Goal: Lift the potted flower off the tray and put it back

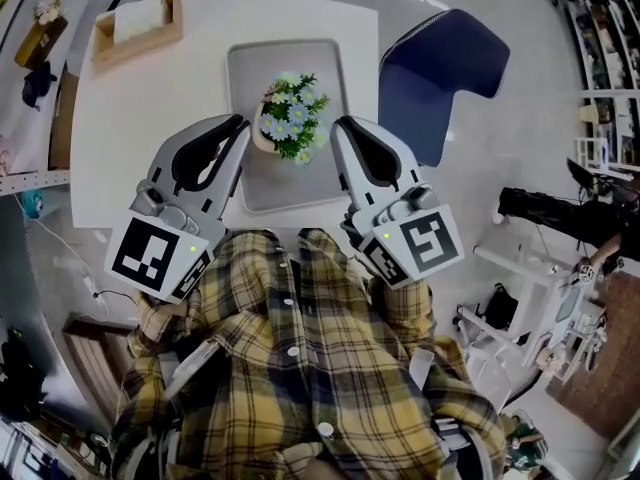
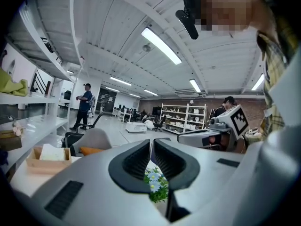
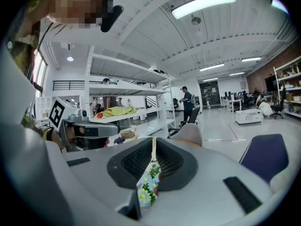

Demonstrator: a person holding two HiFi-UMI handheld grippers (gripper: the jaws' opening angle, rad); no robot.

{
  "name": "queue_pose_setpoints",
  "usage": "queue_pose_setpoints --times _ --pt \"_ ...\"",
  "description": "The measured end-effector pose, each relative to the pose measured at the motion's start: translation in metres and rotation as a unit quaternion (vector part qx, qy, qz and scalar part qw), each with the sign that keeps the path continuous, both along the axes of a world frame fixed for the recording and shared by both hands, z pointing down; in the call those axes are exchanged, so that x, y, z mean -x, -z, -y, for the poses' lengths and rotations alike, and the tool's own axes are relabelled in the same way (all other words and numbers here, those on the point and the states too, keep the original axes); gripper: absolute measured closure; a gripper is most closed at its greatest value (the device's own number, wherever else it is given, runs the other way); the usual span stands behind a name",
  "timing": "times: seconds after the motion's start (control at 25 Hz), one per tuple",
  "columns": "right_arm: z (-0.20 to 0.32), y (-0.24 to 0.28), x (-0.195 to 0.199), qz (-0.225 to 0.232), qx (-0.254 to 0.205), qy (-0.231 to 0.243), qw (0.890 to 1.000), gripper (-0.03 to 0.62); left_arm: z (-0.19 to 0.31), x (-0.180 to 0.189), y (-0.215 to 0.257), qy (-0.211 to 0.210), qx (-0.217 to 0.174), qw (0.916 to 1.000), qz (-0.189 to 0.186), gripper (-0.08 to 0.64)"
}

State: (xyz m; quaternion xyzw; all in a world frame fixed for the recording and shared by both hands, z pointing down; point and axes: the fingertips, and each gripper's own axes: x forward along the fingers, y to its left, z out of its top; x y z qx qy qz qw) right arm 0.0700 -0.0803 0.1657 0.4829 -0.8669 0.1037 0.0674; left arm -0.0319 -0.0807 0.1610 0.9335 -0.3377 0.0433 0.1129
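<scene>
white table (image 1: 130,158) fills the head view, with a grey tray (image 1: 245,68) at its middle and the potted flower (image 1: 292,118) standing on the tray, a little toward the near half, its cream pot showing under the blue and white blooms. the left gripper (image 1: 243,126) sits at the pot's 9 o'clock and the right gripper (image 1: 338,126) at its 3 o'clock, both tips just beside the plant; whether either touches it i cannot tell. each gripper's own view shows its jaws pressed together with nothing between them, the blooms only peeking through the gap lower down. judging from this, the lift is not under way: the pot rests on the tray and neither gripper has hold of it. the next move seems to call for one gripper to spread its jaws round the pot, or for both closed tips to squeeze it from either side, then a straight rise so the base clears the tray's raised rim. a wooden box (image 1: 135,28) lies well apart at the tray's 10 o'clock, a blue chair (image 1: 440,68) stands off the table at 2 o'clock, and open table lies at the tray's 9 o'clock.
</scene>
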Motion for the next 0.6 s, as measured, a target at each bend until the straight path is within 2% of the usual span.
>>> queue_pose_setpoints --times 0.16,0.24,0.36,0.6 --pt "-0.003 -0.023 -0.006 0.018 0.031 0.012 0.999 0.583 0.000 0.001 -0.022 -0.004 0.022 0.9997 0.009 0.495" --pt "-0.006 -0.036 -0.008 0.022 0.046 0.025 0.998 0.514 0.000 0.002 -0.033 -0.006 0.034 0.9993 0.014 0.481" --pt "-0.007 -0.051 -0.012 0.023 0.060 0.036 0.997 0.499 0.001 0.002 -0.050 -0.011 0.049 0.9986 0.017 0.452" --pt "-0.015 -0.080 -0.012 0.015 0.084 0.072 0.994 0.420 0.000 0.003 -0.087 -0.029 0.082 0.9961 0.014 0.402"
